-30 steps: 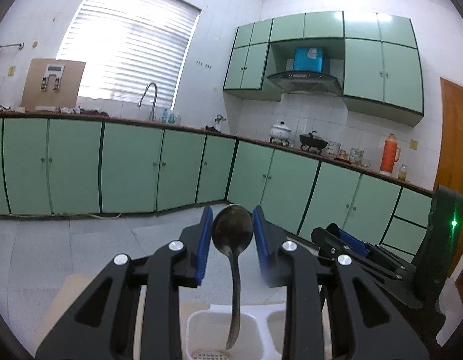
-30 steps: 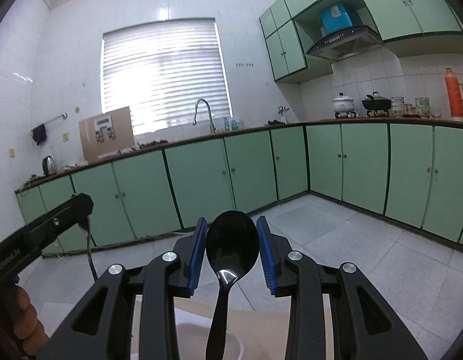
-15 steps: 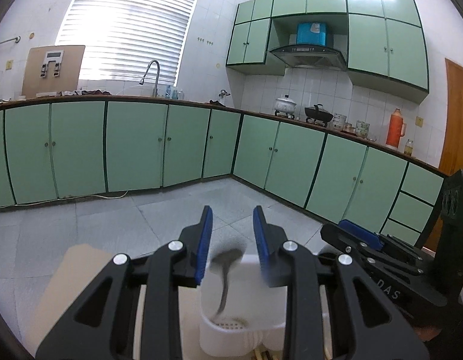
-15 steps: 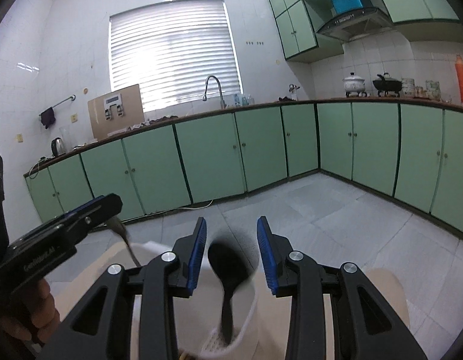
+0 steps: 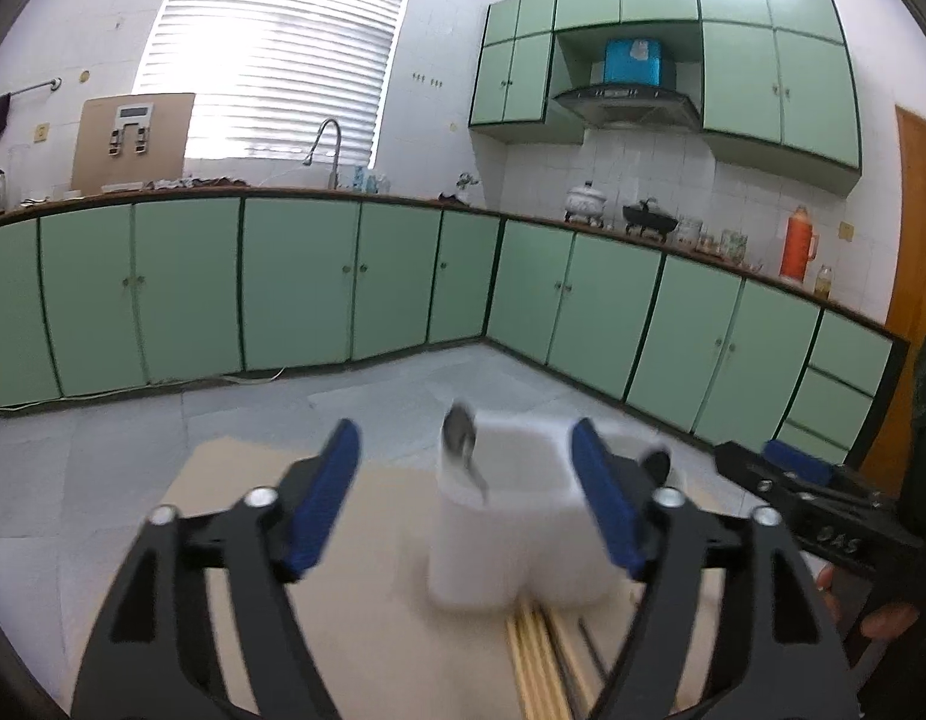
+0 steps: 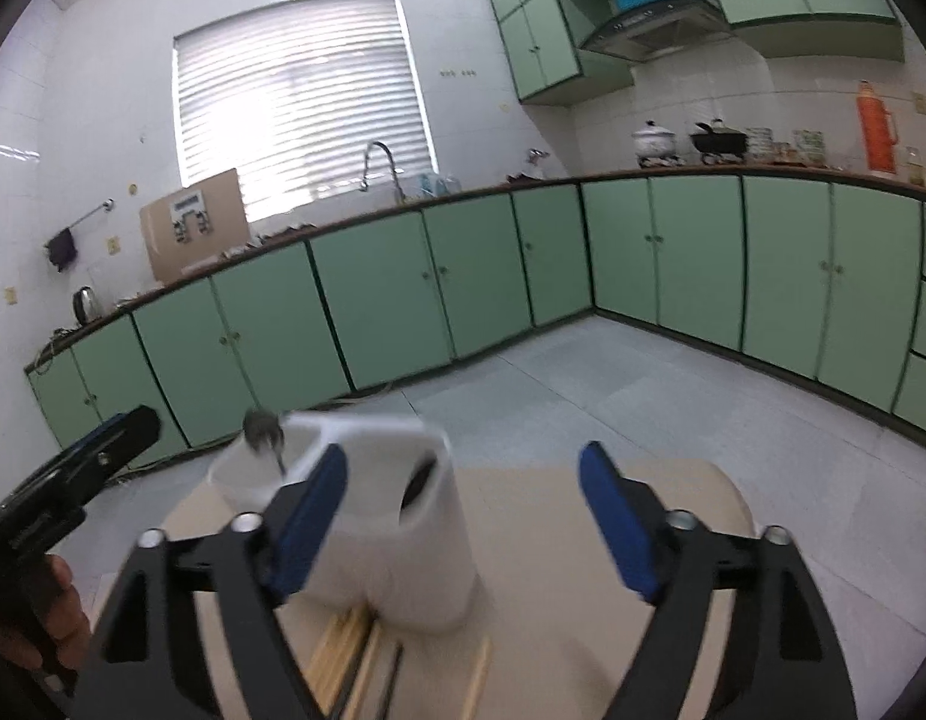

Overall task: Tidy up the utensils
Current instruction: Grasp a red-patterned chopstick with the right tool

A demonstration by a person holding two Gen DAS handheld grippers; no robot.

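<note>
A: Spoons now stand in the white holder (image 5: 511,516): metal spoon (image 5: 460,438) left compartment, black spoon (image 6: 420,480) right.

B: Grippers?

A: Left gripper (image 5: 463,498) and right gripper (image 6: 463,516) opening, empty. Released a moment ago. Chopsticks (image 5: 532,654) remain on the table (image 5: 355,630).

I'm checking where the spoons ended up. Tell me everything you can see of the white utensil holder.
The white utensil holder looks like smooth plastic, with rounded walls and two open-topped compartments side by side. It stands upright on the beige table. A metal spoon leans in one compartment and a black spoon sits in the other, bowls up. Chopsticks lie at its base. The image is blurred, so finer detail cannot be told.
</note>
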